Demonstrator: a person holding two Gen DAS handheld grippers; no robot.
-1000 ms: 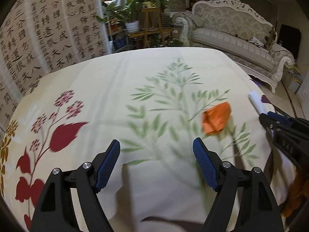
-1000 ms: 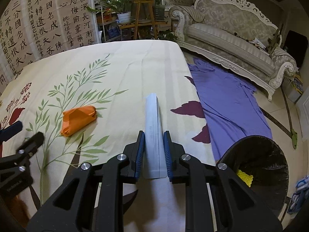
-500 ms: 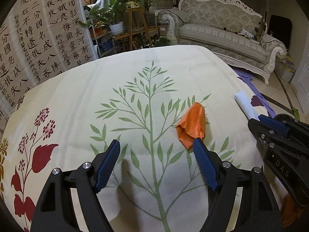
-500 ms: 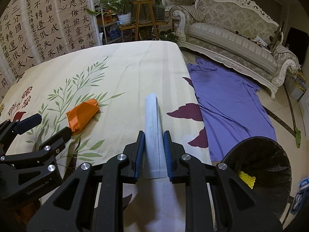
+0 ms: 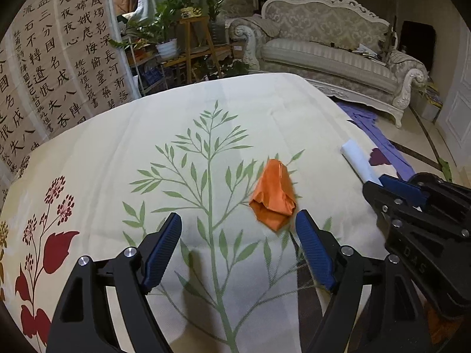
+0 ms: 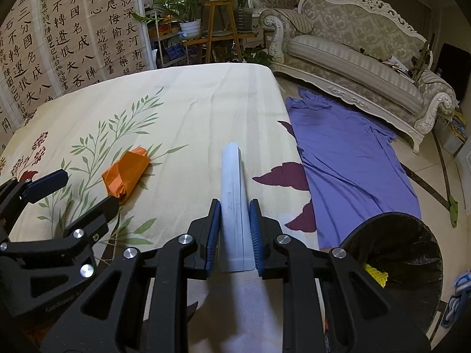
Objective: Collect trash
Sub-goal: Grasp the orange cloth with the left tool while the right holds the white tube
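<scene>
Left wrist view: the left gripper (image 5: 238, 235) is hovering with its jaws standing wide and nothing between them over a leaf-printed bedspread (image 5: 176, 123). The crumpled orange wrapper (image 5: 273, 195) is lying at centre right of the frame, just ahead of the right-hand fingertip and outside the gap, its long axis running up the frame and leaning slightly left. To take it, the jaws would seemingly need to shift toward the right of the frame. At far right, the right gripper (image 5: 391, 184) is gripping a white tube (image 5: 357, 161).

Right wrist view: the right gripper (image 6: 234, 220) is closing narrowly on the white tube (image 6: 232, 182), which is pointing straight up the frame from between the pads, along the fingers. The orange wrapper (image 6: 126, 170) is lying at centre left, angled toward the upper right, close to the left gripper (image 6: 79, 189) entering from the left edge; that hand looks the nearer one. A black trash bin (image 6: 412, 235) is standing open at lower right, beside a purple cloth (image 6: 353, 147) on the floor.
</scene>
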